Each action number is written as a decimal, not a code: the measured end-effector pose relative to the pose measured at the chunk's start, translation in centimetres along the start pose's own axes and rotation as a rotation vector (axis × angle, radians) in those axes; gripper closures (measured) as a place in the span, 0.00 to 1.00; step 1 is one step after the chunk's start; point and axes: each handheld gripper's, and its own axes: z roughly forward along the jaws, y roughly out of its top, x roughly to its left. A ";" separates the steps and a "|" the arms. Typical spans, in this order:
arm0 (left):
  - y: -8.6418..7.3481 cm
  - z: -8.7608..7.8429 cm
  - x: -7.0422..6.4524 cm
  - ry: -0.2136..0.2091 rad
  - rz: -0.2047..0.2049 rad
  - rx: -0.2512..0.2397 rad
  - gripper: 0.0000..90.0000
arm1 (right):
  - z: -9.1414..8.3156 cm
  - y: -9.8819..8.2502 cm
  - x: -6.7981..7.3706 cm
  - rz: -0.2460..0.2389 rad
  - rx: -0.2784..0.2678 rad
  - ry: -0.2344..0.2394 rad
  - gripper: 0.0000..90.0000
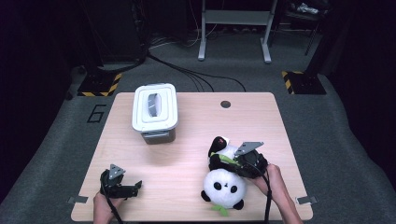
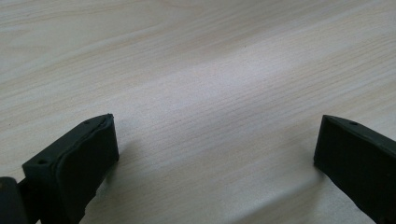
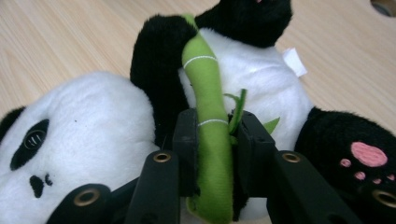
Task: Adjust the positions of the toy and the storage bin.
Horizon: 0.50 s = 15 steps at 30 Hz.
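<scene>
Between the pads of the right gripper (image 3: 217, 154): one green plush bamboo stalk (image 3: 208, 93), pinched from both sides, the jaws pressed in on it. The stalk belongs to a plush panda (image 1: 224, 179) lying on its back on the wooden table (image 1: 187, 140).

Stalk: long axis runs straight away from the right gripper, lengthwise between its jaws; the far tip ends at the panda's black arm (image 3: 156, 60), the near end drops below the pads. Two pale rings cross it. A thin green leaf (image 3: 239, 105) stands just beside the stalk, against the inner face of one pad.

Panda: in the high view the long axis runs from the white head (image 1: 224, 186), nearest the person, up to the black foot (image 1: 218, 142) on the far side. The right gripper sits across the belly, head to one side of it, legs to the other. In the right gripper view a paw with pink pads (image 3: 369, 156) lies just beside one jaw; a white tag (image 3: 294, 60) shows on the body beyond the pads.

Left gripper (image 1: 122, 185): well apart from the panda, low over bare table near the person's edge, jaws spread wide, nothing between them.

White lidded bin (image 1: 155, 109): far side of the table, well beyond both grippers.
</scene>
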 end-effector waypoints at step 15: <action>0.0 0.0 0.0 0.000 -0.001 0.000 0.00 | -1.4 2.9 -2.0 0.124 -0.088 -0.085 0.82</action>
